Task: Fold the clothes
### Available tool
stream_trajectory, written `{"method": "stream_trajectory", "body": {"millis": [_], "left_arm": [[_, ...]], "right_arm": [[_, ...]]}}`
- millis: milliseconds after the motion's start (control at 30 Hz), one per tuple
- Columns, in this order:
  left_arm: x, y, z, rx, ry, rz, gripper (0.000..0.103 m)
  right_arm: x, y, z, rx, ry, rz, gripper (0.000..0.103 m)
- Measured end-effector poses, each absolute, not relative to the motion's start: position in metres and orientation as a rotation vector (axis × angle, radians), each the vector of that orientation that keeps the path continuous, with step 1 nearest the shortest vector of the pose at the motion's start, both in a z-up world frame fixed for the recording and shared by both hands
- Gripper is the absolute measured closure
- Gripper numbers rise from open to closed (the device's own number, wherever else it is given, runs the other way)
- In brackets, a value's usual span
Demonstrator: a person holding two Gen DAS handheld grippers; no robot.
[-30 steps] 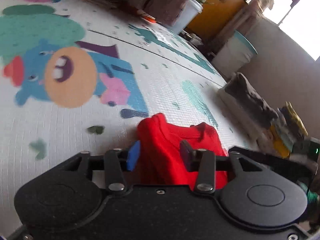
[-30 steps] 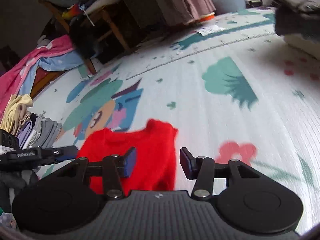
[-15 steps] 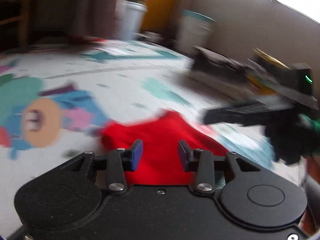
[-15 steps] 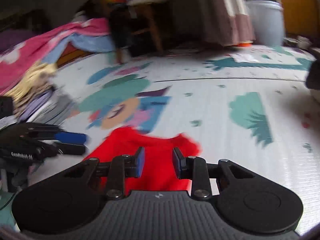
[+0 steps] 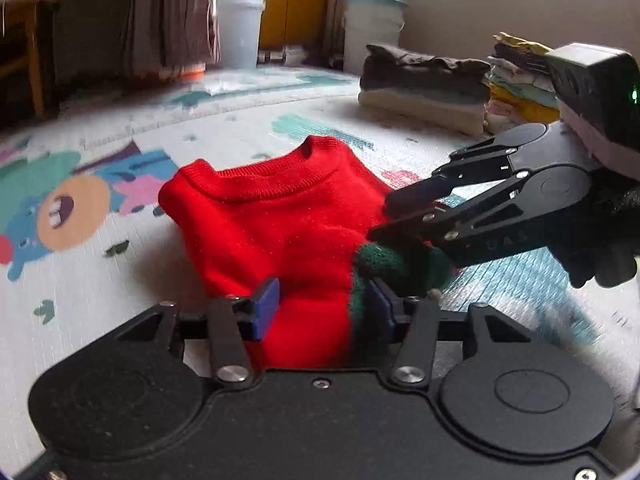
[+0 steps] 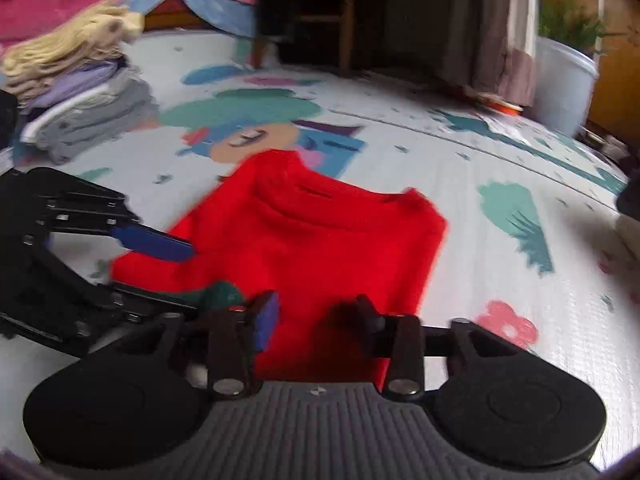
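Our left gripper had its blue pads apart astride the near hem of the red sweater; our right gripper was likewise apart over that hem, beside the green cuff. The sweater lay folded on the play mat, collar far. Closing on only the top layer could drag the fold open, we judged. A second earlier both grippers were higher and the cuff hidden; stacks of folded clothes waited far right.
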State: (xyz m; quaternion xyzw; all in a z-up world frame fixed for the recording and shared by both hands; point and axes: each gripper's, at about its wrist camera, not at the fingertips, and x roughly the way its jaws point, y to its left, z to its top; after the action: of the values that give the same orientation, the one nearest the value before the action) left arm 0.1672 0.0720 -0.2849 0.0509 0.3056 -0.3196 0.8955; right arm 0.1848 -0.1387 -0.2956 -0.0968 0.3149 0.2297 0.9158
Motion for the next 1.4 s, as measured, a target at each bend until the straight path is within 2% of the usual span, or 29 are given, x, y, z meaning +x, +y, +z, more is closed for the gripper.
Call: {"method": "stream_trajectory", "body": {"millis": [100, 200, 267, 367, 467, 567, 633, 667, 767, 833, 933, 967, 1033, 1200, 1267, 1400], "left_arm": [[0.184, 0.081, -0.265, 0.083, 0.544, -0.655, 0.055], [0.22, 0.084, -0.266, 0.1, 0.543, -0.633, 0.067], [0.245, 0.083, -0.278, 0.099, 0.581, -0.638, 0.067], [0.263, 0.083, -0.291, 0.126, 0.616, -0.653, 0.065], [0.264, 0.091, -0.28, 0.129, 0.567, -0.687, 0.066], [0.277, 0.091, -0.29, 0.111, 0.609, -0.652, 0.066], [0.28, 0.082, -0.293, 0.143, 0.634, -0.634, 0.065], [0.279, 0.08, -0.287, 0.154, 0.629, -0.628, 0.065], [0.264, 0.081, -0.268, 0.141, 0.549, -0.645, 0.064], [0.264, 0.068, -0.282, 0.199, 0.618, -0.617, 0.064], [0.257, 0.06, -0.284, 0.269, 0.596, -0.597, 0.062], [0.253, 0.065, -0.276, 0.226, 0.578, -0.589, 0.062], [0.241, 0.083, -0.261, 0.078, 0.543, -0.547, 0.046], [0.201, 0.136, -0.273, -0.374, 0.694, -0.432, 0.042], [0.183, 0.145, -0.283, -0.475, 0.747, -0.418, 0.042], [0.163, 0.144, -0.297, -0.582, 0.796, -0.409, 0.041]], "right_arm": [[0.202, -0.137, -0.294, -0.194, 0.663, 0.466, 0.055], [0.219, -0.136, -0.293, -0.188, 0.678, 0.458, 0.055], [0.231, -0.134, -0.292, -0.185, 0.688, 0.454, 0.055], [0.248, -0.133, -0.291, -0.179, 0.703, 0.446, 0.047], [0.25, -0.138, -0.28, -0.167, 0.662, 0.451, 0.049], [0.253, -0.145, -0.277, -0.151, 0.608, 0.433, 0.048], [0.273, -0.148, -0.295, -0.121, 0.696, 0.428, 0.043], [0.281, -0.148, -0.301, -0.107, 0.739, 0.433, 0.033], [0.292, -0.148, -0.294, -0.109, 0.759, 0.429, 0.036], [0.297, -0.146, -0.296, -0.119, 0.788, 0.425, 0.035], [0.292, -0.152, -0.285, -0.065, 0.757, 0.392, 0.036], [0.284, -0.159, -0.277, -0.01, 0.734, 0.377, 0.037], [0.264, -0.175, -0.268, 0.115, 0.717, 0.342, 0.035], [0.215, -0.21, -0.286, 0.461, 0.753, 0.276, 0.027], [0.199, -0.216, -0.298, 0.57, 0.767, 0.269, 0.027], [0.175, -0.207, -0.311, 0.613, 0.795, 0.26, 0.027]]}}
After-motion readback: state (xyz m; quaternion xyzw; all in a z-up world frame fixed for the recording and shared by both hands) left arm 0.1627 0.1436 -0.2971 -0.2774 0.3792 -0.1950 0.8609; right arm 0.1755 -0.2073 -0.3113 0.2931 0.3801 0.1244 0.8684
